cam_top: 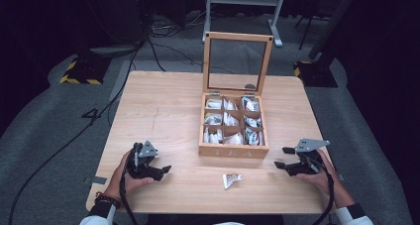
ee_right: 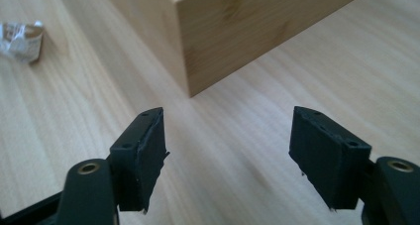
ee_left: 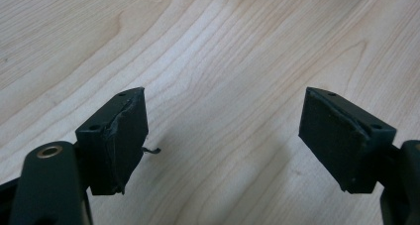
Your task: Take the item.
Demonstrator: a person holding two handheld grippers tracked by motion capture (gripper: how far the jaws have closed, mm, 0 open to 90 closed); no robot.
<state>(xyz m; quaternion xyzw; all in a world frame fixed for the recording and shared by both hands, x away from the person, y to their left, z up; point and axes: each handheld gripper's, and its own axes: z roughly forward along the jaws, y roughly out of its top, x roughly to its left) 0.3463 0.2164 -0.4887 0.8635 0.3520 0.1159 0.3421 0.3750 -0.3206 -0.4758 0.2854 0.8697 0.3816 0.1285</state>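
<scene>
A crumpled tea packet (cam_top: pixel 232 180) is lying on the bench (cam_top: pixel 163 111) just in front of the wooden tea box (cam_top: pixel 233 150), between the two grippers and apart from both. The left gripper (cam_top: pixel 159 171) is hovering near the bench's front left with its fingers (ee_left: pixel 116 143) standing apart on nothing. The right gripper (cam_top: pixel 281 157) is sitting beside the box's front right corner, its fingers (ee_right: pixel 141 155) spread wide and empty.

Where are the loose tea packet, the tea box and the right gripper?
loose tea packet (cam_top: pixel 232 179), high view, middle of its crumpled wrapper.
tea box (cam_top: pixel 234 151), high view, front wall.
right gripper (cam_top: pixel 281 157), high view, midway between its fingertips.
</scene>
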